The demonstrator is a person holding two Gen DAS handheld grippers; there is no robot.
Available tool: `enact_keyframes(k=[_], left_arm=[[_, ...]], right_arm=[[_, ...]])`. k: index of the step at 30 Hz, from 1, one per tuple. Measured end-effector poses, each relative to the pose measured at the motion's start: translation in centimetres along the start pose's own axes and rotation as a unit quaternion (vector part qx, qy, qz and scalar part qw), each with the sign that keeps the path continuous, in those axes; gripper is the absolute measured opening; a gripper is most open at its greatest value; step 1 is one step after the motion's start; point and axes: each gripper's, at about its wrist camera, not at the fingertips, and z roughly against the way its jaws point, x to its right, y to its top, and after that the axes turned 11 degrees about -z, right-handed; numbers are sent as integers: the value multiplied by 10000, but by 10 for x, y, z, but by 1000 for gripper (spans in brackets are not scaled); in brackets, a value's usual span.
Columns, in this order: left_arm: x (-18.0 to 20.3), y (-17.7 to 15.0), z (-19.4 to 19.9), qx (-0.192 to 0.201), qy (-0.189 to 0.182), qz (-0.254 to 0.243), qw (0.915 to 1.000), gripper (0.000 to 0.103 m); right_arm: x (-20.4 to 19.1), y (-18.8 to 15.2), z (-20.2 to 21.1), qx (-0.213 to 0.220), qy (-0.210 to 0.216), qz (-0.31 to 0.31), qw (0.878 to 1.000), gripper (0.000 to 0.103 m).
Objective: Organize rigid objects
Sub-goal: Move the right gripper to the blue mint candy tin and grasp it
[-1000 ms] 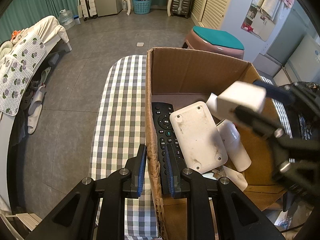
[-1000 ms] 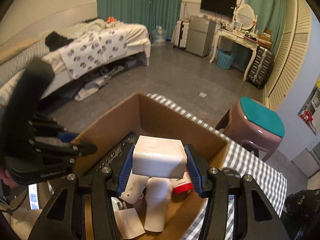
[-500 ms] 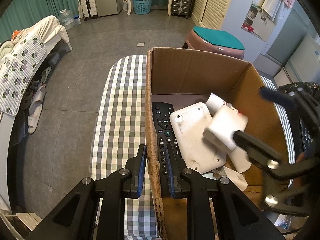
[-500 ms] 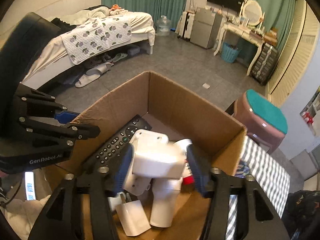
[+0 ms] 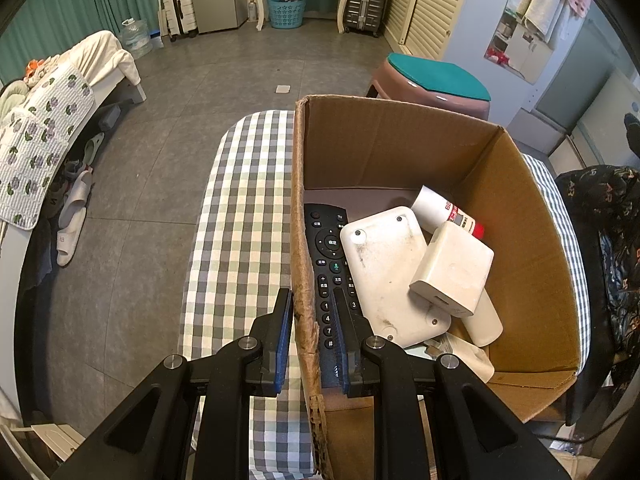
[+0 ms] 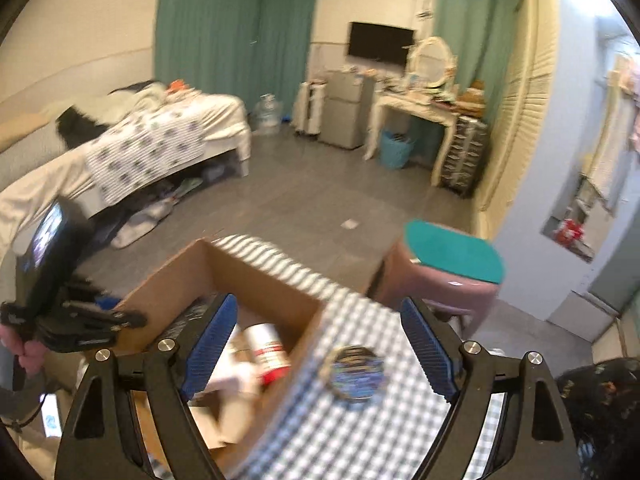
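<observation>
Released since half a second ago, the white adapter [image 5: 450, 270] now lies in the box [image 5: 400, 148], and the right claw [image 6: 320, 344] that carried it has pulled out and up — its pads [image 6: 210, 340] spread wide with nothing between them. In the left view the adapter rests tilted on the white flat device [image 5: 384, 272] and on a white bottle [image 5: 484, 320], at about 2 o'clock from the left claw [image 5: 310, 344]; its long axis runs from roughly 1 o'clock down to 7, the socket end facing the camera. The remote [image 5: 328, 264] lies along the box's left wall, its long axis running 12 to 6. A red-labelled can [image 5: 444, 212] lies behind the adapter. The left claw is unchanged: closed on the box's left wall, one finger outside, the other inside over the remote's near end. The right view is blurred; the open claw hangs over the box's right edge and the checked cloth [image 6: 360, 420], a round tin [image 6: 354, 374] on the cloth between its fingers.
</observation>
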Motion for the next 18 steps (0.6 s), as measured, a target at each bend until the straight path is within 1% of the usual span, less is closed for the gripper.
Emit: enact_keyframes(k=[2, 4, 7, 11, 14, 18], left_arm=[[0, 0, 0, -2, 4, 2, 10000, 19], [0, 0, 0, -3, 9, 5, 10000, 19], [0, -1, 0, -1, 21, 17, 10000, 19], [0, -1, 0, -9, 25, 8, 10000, 19], [0, -1, 0, -10, 27, 5, 10000, 19], [0, -1, 0, -11, 23, 9, 10000, 19]], right_arm=[[19, 0, -3, -43, -194, -157, 9997, 85], [35, -6, -13, -182, -303, -311, 9989, 85], [52, -21, -39, -547, -273, -539, 9967, 85], [61, -45, -74, -939, -389, -546, 9933, 85], [63, -60, -93, -1197, -354, -462, 9911, 85], [57, -79, -113, -1388, -317, -204, 9896, 85]])
